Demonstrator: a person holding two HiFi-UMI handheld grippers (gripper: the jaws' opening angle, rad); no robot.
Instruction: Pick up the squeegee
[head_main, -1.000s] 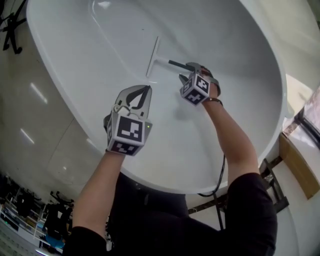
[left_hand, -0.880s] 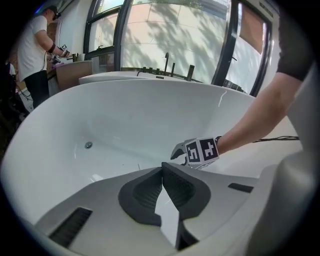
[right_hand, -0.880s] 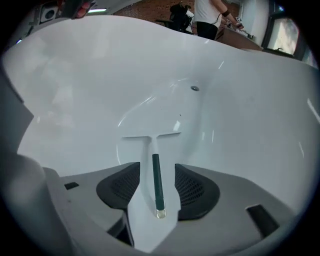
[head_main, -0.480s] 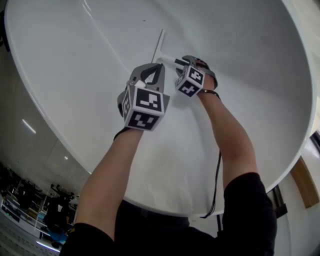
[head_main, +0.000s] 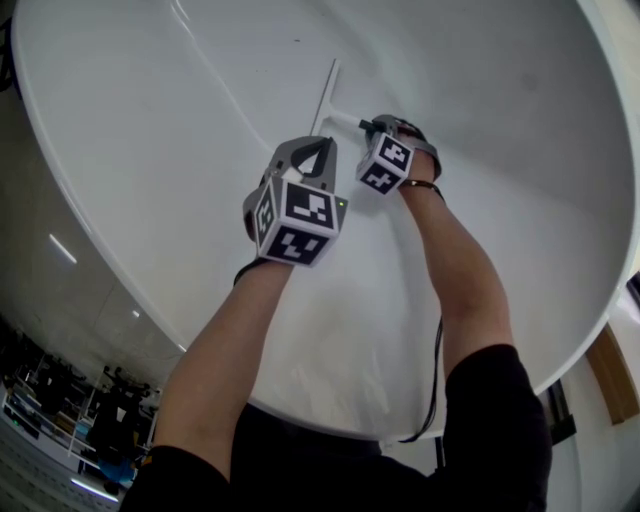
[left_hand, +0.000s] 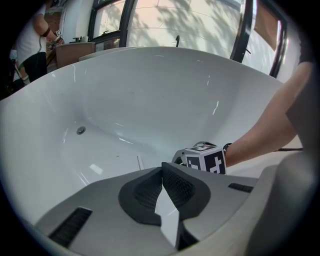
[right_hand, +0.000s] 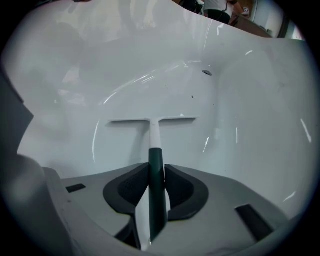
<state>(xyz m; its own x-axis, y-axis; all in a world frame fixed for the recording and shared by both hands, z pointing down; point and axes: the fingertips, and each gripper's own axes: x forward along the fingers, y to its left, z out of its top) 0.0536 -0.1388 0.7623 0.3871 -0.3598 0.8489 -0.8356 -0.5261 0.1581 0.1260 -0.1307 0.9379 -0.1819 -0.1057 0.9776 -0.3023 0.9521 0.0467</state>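
The left gripper (left_hand: 162, 169) hangs low inside the white bathtub (left_hand: 125, 90), its jaws together on nothing. To its right the squeegee (right_hand: 152, 121) lies flat on the tub floor, with a thin white blade, a white neck and a dark green handle. The right gripper (right_hand: 156, 172) is closing its jaws on that handle, pads at both sides. The grasp is in hand; next, I judge, comes a firm squeeze and a straight lift.
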